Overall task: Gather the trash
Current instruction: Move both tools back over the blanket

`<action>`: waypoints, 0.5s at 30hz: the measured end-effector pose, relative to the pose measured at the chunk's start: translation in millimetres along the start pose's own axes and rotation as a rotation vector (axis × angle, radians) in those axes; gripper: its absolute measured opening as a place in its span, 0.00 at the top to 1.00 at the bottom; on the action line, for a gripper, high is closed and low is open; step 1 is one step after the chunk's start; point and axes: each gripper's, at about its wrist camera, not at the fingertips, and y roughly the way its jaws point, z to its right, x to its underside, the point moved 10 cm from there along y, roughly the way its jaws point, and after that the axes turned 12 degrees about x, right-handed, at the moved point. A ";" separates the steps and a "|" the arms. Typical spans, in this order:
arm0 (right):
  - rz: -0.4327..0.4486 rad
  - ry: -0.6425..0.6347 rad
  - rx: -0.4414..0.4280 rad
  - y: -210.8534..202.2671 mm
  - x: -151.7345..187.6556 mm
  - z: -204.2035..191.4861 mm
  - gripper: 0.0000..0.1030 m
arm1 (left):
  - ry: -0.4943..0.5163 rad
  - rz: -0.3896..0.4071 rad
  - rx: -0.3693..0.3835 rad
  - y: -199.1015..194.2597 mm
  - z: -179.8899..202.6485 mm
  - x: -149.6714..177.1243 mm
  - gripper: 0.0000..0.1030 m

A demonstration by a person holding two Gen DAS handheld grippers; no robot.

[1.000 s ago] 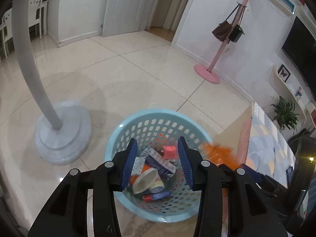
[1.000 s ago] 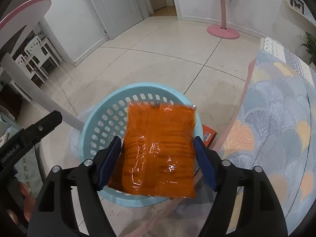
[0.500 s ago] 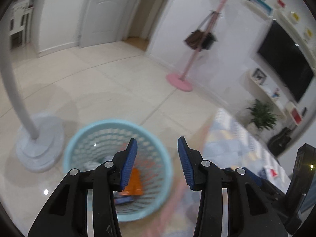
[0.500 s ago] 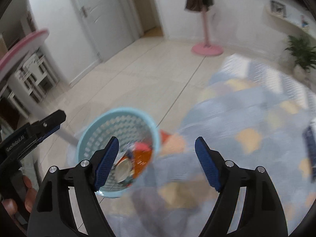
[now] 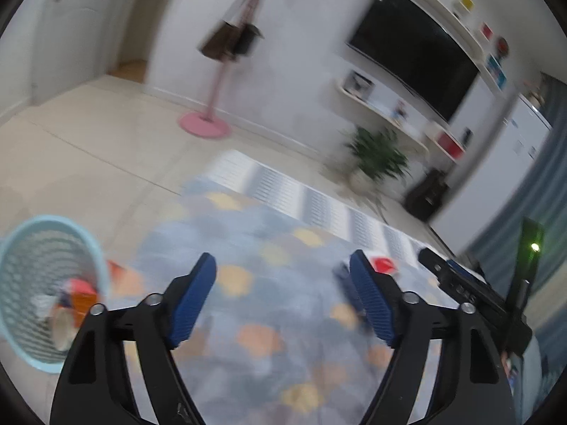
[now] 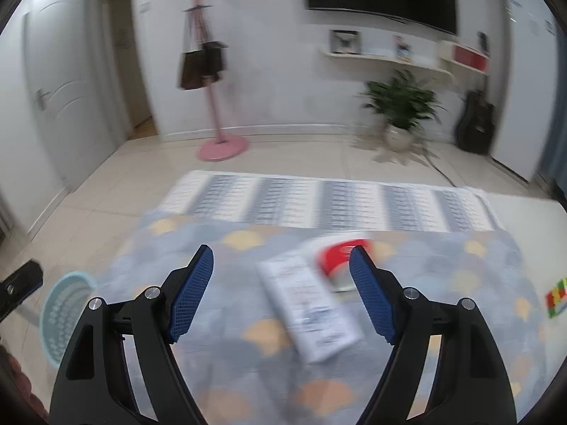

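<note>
A light-blue perforated basket point(image 5: 97, 251) stands on the tiles at the far left, holding an orange wrapper point(image 5: 83, 292), a cup and other trash. My left gripper point(image 5: 281, 258) hangs over the patterned rug point(image 5: 269, 233); its jaws are opening and nothing is between them. In the right wrist view, my right gripper point(image 6: 281, 253) is open and empty above the rug point(image 6: 248, 354). Ahead of it a white printed packet point(image 6: 312, 304) lies flat, beside a red-and-white piece point(image 6: 340, 256). The basket point(image 6: 53, 318) shows small at lower left. Both views are motion-blurred.
A pink coat stand point(image 6: 219, 148) with bags stands by the far wall. A potted plant point(image 6: 400, 106), a dark case point(image 6: 475, 124), shelves and a wall television are at the back right. A small multicoloured object point(image 6: 558, 297) lies at the rug's right edge.
Both views swung right, away from the basket and over the rug. The orange wrapper left my right gripper and now lies in the basket. The left jaws widened.
</note>
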 end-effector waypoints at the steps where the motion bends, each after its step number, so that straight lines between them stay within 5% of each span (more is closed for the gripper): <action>1: -0.005 0.010 0.009 7.0 -2.4 12.5 0.27 | 0.006 -0.027 0.020 12.9 10.5 4.2 0.24; 6: -0.030 0.065 0.010 37.2 -11.0 64.1 0.27 | 0.091 -0.154 0.029 80.8 54.9 35.3 0.22; 15: -0.076 0.108 -0.014 55.3 -1.9 92.5 0.28 | 0.099 -0.307 -0.029 173.7 94.7 87.9 0.22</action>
